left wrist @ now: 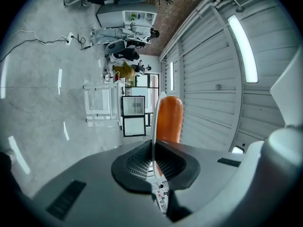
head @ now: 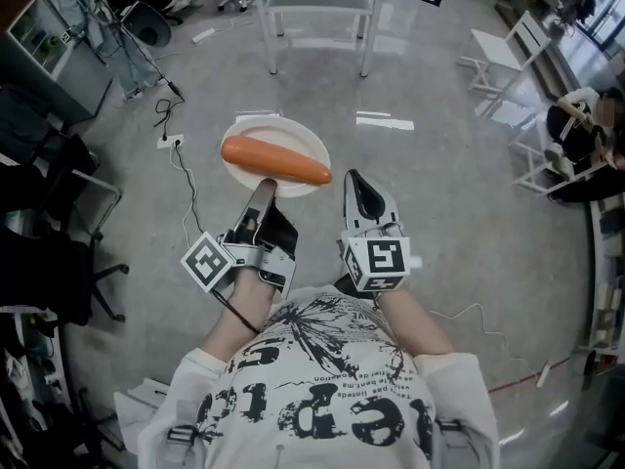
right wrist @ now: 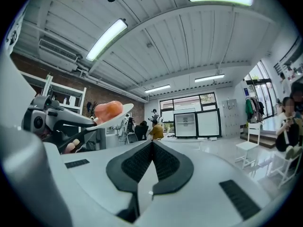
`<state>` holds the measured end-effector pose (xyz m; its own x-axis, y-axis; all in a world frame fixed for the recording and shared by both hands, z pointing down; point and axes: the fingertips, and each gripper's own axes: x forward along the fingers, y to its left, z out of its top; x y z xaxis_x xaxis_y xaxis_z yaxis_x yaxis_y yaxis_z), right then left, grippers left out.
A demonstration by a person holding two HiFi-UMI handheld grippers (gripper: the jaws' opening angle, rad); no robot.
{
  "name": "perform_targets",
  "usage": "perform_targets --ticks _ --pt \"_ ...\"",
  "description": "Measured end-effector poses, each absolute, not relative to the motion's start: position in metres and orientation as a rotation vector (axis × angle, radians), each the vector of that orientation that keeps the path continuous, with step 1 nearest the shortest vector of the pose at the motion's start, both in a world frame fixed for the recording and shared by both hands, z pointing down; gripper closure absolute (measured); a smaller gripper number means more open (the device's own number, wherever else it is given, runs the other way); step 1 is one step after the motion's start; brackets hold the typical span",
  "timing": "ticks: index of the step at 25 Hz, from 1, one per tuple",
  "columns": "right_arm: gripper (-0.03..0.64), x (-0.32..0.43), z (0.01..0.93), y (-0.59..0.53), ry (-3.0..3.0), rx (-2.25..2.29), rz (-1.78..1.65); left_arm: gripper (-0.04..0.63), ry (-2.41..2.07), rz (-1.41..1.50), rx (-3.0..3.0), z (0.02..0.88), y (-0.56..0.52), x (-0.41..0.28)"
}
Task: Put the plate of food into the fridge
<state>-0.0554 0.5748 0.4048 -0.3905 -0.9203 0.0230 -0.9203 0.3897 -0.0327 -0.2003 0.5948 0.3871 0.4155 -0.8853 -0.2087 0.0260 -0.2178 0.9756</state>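
Note:
In the head view a white plate [head: 293, 137] carries a long orange sausage [head: 275, 160] and hangs above the grey floor. My left gripper [head: 262, 191] is shut on its near rim. In the left gripper view the plate [left wrist: 155, 117] shows edge-on as a thin white line between the closed jaws, with the sausage [left wrist: 169, 119] just beyond. My right gripper [head: 354, 179] is beside the plate on the right, shut and holding nothing. In the right gripper view the right gripper [right wrist: 152, 143] points level, and the plate [right wrist: 118, 112] with the sausage [right wrist: 106, 110] shows at left. A glass-door fridge [right wrist: 195, 124] stands far ahead.
A white table [head: 317, 8] stands ahead, white chairs [head: 508, 57] and a seated person [head: 586, 145] at right. A black chair [head: 59, 252] and equipment are at left. A power strip and cables [head: 176, 149] lie on the floor near the plate.

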Motion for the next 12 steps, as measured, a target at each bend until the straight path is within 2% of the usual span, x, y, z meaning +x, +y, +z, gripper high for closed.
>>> perform_targets --ticks 3,12 --pt "0.615 -0.047 0.406 0.565 -2.631 1.712 0.019 0.574 -0.801 -1.048 1.562 0.389 0.585 -0.194" --pt "0.615 0.053 0.391 0.478 -2.669 1.653 -0.06 0.574 -0.79 -1.11 1.521 0.383 0.501 -0.09"
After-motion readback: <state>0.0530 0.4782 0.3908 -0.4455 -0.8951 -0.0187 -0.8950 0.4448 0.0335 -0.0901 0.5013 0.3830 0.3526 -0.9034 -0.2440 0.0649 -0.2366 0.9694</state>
